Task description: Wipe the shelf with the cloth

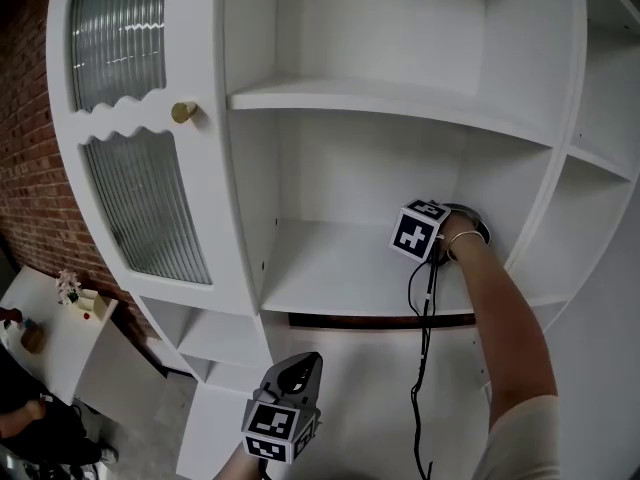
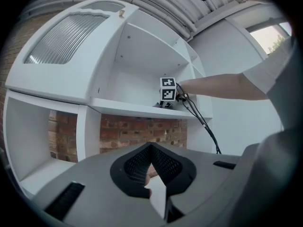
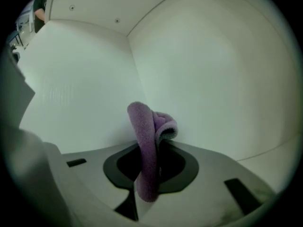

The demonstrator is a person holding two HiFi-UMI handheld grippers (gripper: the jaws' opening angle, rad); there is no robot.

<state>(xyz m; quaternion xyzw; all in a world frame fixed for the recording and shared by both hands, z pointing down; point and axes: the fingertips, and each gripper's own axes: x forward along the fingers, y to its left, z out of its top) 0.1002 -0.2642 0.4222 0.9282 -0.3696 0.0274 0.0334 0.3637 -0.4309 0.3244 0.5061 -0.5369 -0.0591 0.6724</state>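
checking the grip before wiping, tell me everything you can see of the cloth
The cloth is purple, with a soft, fuzzy pile like fleece or terry. It is folded into a thick band, doubled over at the top, with a rolled edge curling right. The right claw is shut on it: the band stands up out of the jaws and a short end hangs below. It sits near an inner corner of the white shelf unit; whether it touches the surface cannot be told.

ribbed glass door (image 1: 125,43), brass knob (image 1: 184,112) | brick wall (image 1: 25,158) at left | small white table (image 1: 62,356) low left, small items on it
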